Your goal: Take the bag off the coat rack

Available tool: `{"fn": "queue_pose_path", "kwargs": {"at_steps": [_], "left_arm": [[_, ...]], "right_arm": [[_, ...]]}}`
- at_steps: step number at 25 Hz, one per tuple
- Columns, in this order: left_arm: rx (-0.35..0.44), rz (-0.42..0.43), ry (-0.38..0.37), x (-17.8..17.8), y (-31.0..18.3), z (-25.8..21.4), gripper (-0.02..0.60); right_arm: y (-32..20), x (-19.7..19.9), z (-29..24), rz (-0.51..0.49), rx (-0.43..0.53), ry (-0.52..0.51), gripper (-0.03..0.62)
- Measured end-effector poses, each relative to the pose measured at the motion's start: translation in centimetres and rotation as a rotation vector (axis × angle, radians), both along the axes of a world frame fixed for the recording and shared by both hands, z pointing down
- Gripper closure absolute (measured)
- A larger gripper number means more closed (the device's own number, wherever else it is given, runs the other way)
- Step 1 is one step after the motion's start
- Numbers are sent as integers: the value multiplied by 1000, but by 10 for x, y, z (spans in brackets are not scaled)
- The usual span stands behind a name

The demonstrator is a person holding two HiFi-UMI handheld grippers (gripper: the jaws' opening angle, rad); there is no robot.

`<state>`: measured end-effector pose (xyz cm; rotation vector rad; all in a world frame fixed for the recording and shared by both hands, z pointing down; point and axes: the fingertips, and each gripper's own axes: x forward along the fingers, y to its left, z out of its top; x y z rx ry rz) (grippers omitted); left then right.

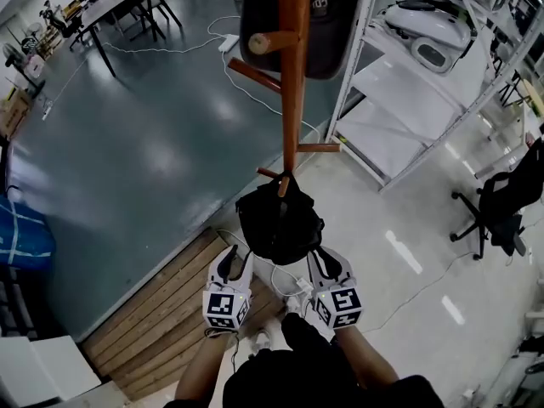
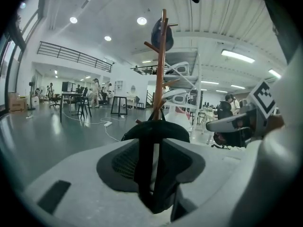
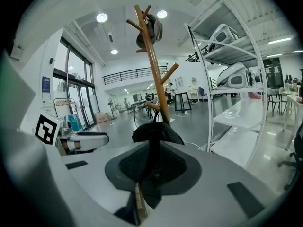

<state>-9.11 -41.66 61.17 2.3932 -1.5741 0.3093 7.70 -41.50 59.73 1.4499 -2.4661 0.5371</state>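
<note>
Locate the black bag (image 1: 279,219) low on the wooden coat rack (image 1: 293,83), hung by its handle over a short lower peg (image 1: 283,185) and slumped against the pole. Expect a soft, floppy body, apparently kept in place by the upward slant of the peg alone. Judged to come free only by lifting the handle up and outward past the peg tip. Not yet touched by either claw.

Find the left claw (image 1: 228,262) just below and to the left of the bag, parted by a narrow gap, with nothing held. Find the right claw (image 1: 327,266) just below and to the right, closed on itself, empty. Confirm in both gripper views: each pointed at the bag, with the pole rising directly behind it, as if lined up on the bag's body or handle. Judged as the reach stage, with the grasp not begun. Open the right claw before any pinch, and widen the left to take a thicker fold of fabric.

Disregard the second dark item (image 1: 327,32) hung near the top of the rack. Mind the white shelving unit (image 1: 399,117) close on the right of the rack. Avoid a sideways pull, likely to tip the rack toward the shelving.
</note>
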Motion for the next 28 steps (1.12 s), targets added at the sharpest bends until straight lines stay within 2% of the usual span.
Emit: {"fn": "queue_pose_path", "kwargs": {"at_steps": [8,14,20,28], "left_arm": [[-57,50,-18,2,-50,30,362],[-99,50,-29,2,-76,54,324],[-95,6,-58,-18,-104,65,311],[-126,43,-101,-16,-127,78,293]], "right_arm": [[-40,6,30,7,-44,45,471],[-54,8,53,0,-87,83,407],[-64,9,68,5,-104,98,394],[-73,8,85,7,-128,116,373]]}}
